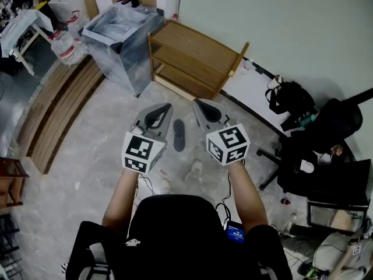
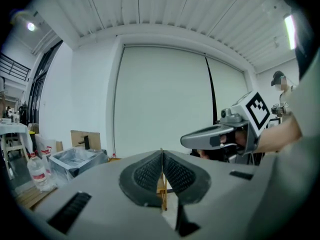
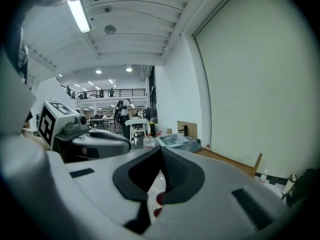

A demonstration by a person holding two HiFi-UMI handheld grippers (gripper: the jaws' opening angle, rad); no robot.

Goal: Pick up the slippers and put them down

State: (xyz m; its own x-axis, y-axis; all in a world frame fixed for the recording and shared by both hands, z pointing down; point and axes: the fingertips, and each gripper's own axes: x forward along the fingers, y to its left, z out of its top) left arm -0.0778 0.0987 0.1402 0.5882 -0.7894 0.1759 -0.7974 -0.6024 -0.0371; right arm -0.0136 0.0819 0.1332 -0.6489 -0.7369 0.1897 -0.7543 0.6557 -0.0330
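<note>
One dark slipper lies on the concrete floor, seen in the head view between and below my two grippers. My left gripper is held in the air to the slipper's left, jaws shut with nothing between them. To the slipper's right, my right gripper is at the same height, also shut and empty. Both point toward the wooden shoe rack. In the left gripper view the pads meet in a line, and the right gripper shows alongside. The right gripper view shows shut jaws, with the left gripper beside them.
A plastic-wrapped metal box stands left of the rack, with water bottles and wooden planks further left. A black office chair and a black bag sit at the right. Two small pale objects lie on the floor near my feet.
</note>
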